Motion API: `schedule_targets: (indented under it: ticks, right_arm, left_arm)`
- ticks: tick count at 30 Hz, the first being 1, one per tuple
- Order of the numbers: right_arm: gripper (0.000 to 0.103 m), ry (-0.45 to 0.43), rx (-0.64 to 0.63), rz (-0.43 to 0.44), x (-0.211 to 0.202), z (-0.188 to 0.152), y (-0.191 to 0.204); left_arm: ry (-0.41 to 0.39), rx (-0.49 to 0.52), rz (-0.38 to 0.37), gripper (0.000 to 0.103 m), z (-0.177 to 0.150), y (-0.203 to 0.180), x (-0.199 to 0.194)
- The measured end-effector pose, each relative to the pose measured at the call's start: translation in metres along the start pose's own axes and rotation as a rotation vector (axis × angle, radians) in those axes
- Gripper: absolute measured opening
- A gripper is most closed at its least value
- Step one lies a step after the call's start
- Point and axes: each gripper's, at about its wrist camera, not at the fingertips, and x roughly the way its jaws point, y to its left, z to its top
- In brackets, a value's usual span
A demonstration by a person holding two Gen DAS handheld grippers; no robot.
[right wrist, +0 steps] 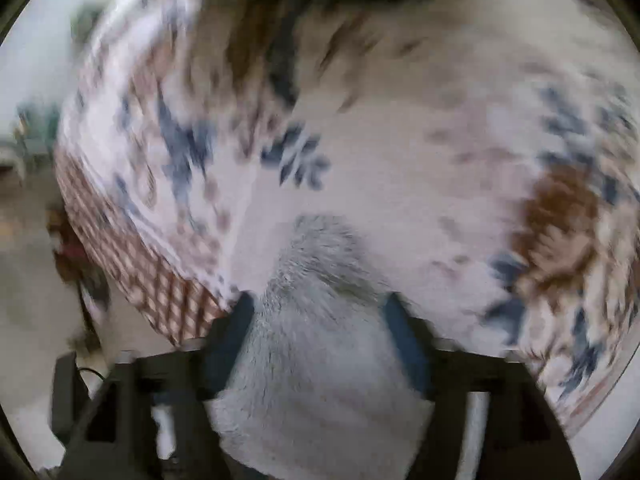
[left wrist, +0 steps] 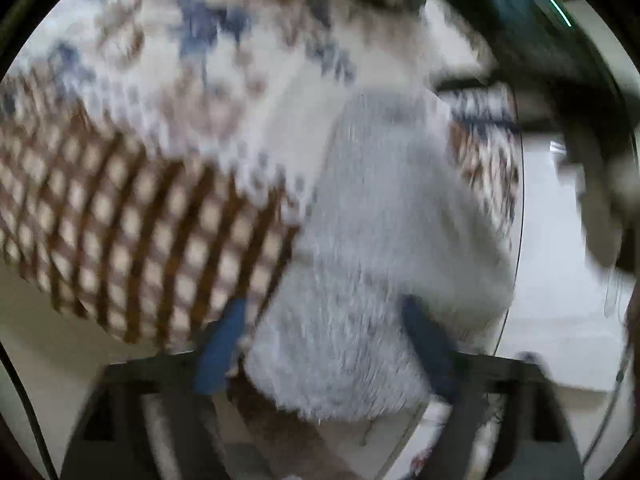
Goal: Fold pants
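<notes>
Between the blue fingers of the left gripper (left wrist: 324,344): a thick bundle of pale grey fleecy pants (left wrist: 384,216), filling the gap from one finger (left wrist: 220,352) to the other. Jaws stand wide; whether the pads press on the cloth or only flank it cannot be told through the blur.

Between the blue fingers of the right gripper (right wrist: 320,344): more of the same grey pants (right wrist: 320,360), bunched and reaching from finger (right wrist: 230,344) to finger. Jaws wide apart; grip likewise cannot be told.

Under the pants: a patterned rug (left wrist: 168,92), cream ground with blue and brown motifs and a brown lattice border (left wrist: 120,232), seen in both views.

Beyond the rug's edge: pale floor (left wrist: 560,240).

Far top right of the left view: a dark, blurred shape (left wrist: 532,40), not identifiable.

Both views heavily smeared.
</notes>
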Motion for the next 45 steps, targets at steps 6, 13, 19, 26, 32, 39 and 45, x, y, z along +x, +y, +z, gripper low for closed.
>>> schedule_targets:
  ticks: [6,13,19,26,32,39,45]
  right_arm:
    - [0.069,-0.192,0.379,0.106,-0.054,-0.117,-0.105]
    - [0.004,-0.256,0.599,0.175,0.025,-0.182,-0.164]
    - [0.000,-0.293,0.651,0.207,0.078,-0.179,-0.181]
    - [0.008,-0.257,0.734,0.387,0.081,-0.180,-0.206]
    - [0.097,-0.429,0.636,0.262,-0.016,-0.228,-0.196]
    - [0.099,-0.274,0.721,0.351,0.054,-0.291,-0.205]
    - [0.101,-0.224,0.873,0.708,0.147,-0.321,-0.208]
  left_arm:
    - [-0.050,0.120,-0.021,0.096,0.056,-0.051,0.003]
    - [0.129,0.213,0.148,0.094,0.124,-0.081,0.116]
    - [0.196,0.042,0.107,0.096,0.122,-0.017,0.142]
    - [0.184,0.032,0.107,0.098,0.120,-0.020,0.118]
    - [0.012,0.193,0.081,0.103,0.097,-0.067,0.030]
    - [0.158,0.171,0.098,0.103,0.052,-0.051,0.068]
    - [0.221,-0.003,0.011,0.103,0.033,0.005,0.078]
